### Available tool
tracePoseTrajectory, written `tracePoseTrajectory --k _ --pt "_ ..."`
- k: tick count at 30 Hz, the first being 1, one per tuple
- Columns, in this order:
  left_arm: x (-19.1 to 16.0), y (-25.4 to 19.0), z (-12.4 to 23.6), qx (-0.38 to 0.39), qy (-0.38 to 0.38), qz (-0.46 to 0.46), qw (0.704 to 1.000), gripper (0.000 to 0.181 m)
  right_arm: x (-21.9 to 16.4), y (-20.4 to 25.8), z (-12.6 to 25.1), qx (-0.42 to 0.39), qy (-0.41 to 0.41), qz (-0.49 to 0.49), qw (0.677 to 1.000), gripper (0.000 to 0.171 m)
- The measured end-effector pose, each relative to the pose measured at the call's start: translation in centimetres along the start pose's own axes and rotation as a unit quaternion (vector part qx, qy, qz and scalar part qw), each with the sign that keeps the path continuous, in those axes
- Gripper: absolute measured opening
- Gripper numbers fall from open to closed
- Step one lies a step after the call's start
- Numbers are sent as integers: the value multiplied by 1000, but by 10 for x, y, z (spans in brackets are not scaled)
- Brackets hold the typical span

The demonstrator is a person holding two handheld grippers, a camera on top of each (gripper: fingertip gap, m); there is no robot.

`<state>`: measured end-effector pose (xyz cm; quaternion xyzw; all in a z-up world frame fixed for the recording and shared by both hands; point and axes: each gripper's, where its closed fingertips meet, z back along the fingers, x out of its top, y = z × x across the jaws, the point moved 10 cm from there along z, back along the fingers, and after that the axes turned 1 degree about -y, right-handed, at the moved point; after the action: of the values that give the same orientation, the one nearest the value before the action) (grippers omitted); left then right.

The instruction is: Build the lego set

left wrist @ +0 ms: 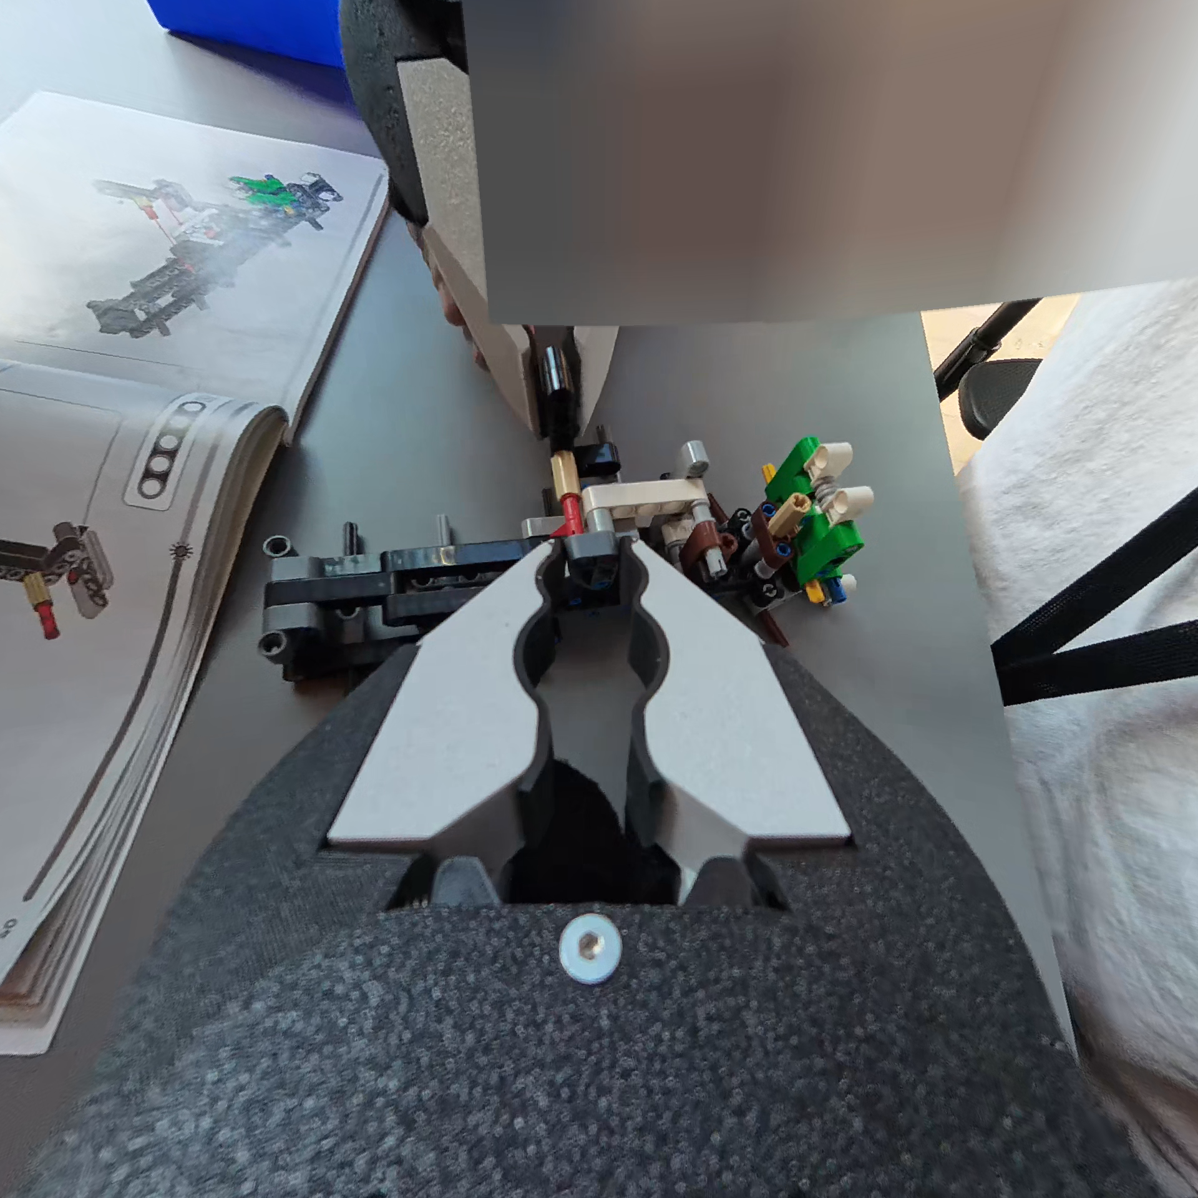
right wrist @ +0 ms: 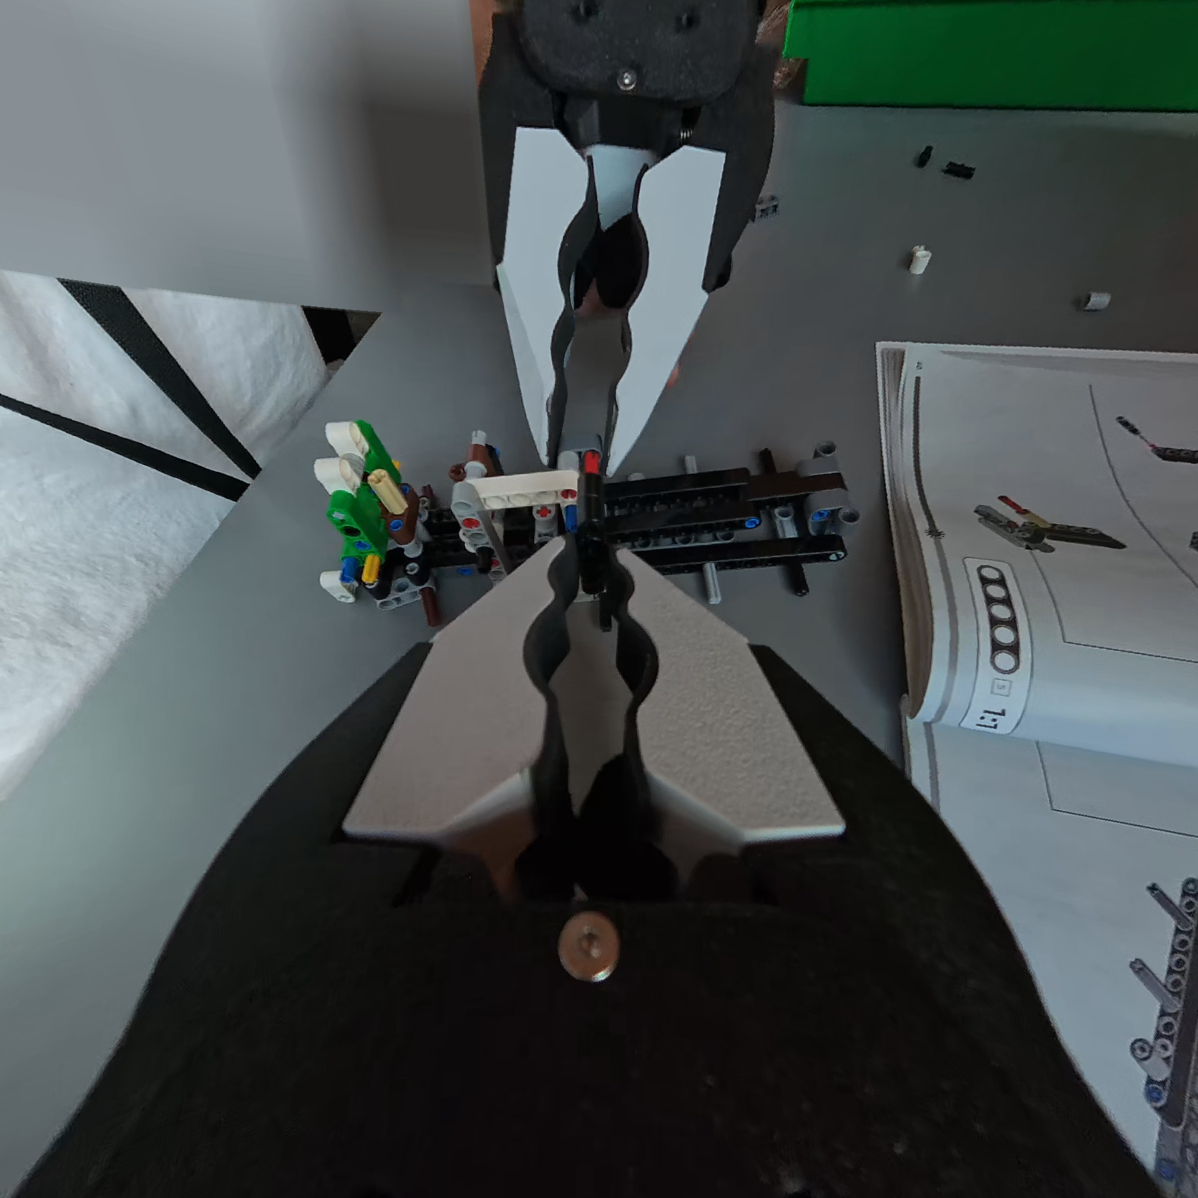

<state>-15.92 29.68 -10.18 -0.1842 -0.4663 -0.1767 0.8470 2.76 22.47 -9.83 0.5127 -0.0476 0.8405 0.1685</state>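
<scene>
A long LEGO model of black beams point(left wrist: 402, 577) lies on the grey table, with a white beam point(left wrist: 648, 499) and a green cluster point(left wrist: 823, 538) at one end. My left gripper point(left wrist: 591, 551) is shut on a dark grey part point(left wrist: 590, 548) at the model's middle. My right gripper point(left wrist: 561, 421) comes in from the opposite side, shut on a black axle piece point(left wrist: 559, 389) with a tan sleeve point(left wrist: 565, 473) and a red end point(left wrist: 572, 512) that meets the model beside the grey part. The right wrist view shows my right gripper point(right wrist: 590, 551), the axle piece point(right wrist: 588, 518), my left gripper point(right wrist: 580, 457) and the model point(right wrist: 700, 512).
An open instruction booklet point(left wrist: 129, 324) lies beside the model; it also shows in the right wrist view point(right wrist: 1069, 518). A blue box point(left wrist: 259, 26) and a green box point(right wrist: 992, 52) stand at the table's edges. Small loose pieces point(right wrist: 919, 259) lie nearby. White fabric with black straps point(left wrist: 1102, 648) is past the table edge. One gripper's finger ends stand about 4 cm off the other's.
</scene>
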Motion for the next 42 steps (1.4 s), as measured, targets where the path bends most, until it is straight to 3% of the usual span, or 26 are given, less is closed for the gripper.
tracePoseTrajectory --k 4,31,42 --pt "-1 1 0 -10 -2 11 1000 14 3 3 1 -15 -5 64 998 6" --pt "1 3 -2 -24 7 11 1000 14 3 -9 0 29 -16 -11 999 6" --pt "0 0 -1 -4 1 -9 1000 16 1 -7 -1 28 -17 8 999 6"
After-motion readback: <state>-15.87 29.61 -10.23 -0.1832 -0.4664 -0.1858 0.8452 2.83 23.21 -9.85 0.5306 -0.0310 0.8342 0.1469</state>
